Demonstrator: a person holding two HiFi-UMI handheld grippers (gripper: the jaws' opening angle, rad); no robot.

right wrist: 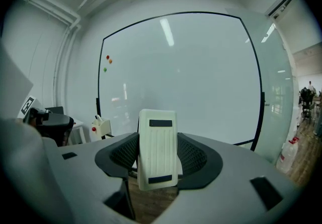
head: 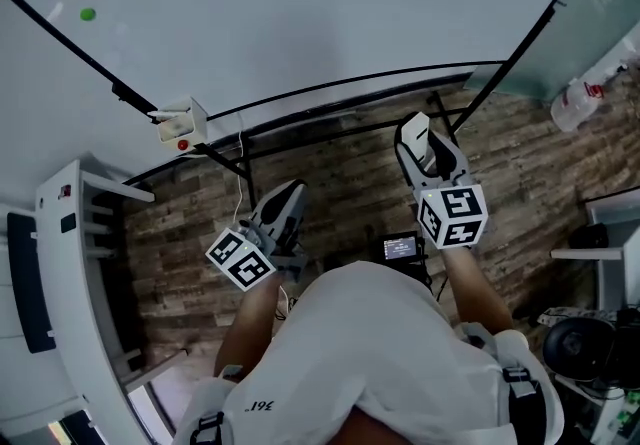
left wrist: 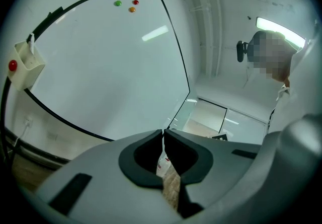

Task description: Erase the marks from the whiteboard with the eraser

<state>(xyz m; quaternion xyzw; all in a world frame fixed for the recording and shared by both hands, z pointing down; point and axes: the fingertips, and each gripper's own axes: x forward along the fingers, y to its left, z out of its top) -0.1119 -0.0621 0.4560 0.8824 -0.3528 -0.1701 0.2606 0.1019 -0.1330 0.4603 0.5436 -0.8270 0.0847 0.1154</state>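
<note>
The whiteboard (right wrist: 191,77) looks free of marks, bearing only magnets (right wrist: 107,62), so erasing seems done. The right gripper (head: 425,148) clamps the eraser (right wrist: 157,148); the left gripper (left wrist: 163,135) is closed and empty.

Brown wood-plank floor (head: 340,173) lies below white walls (right wrist: 60,57); a white rack (head: 75,273) stands left, a glass panel (head: 600,23) right.
</note>
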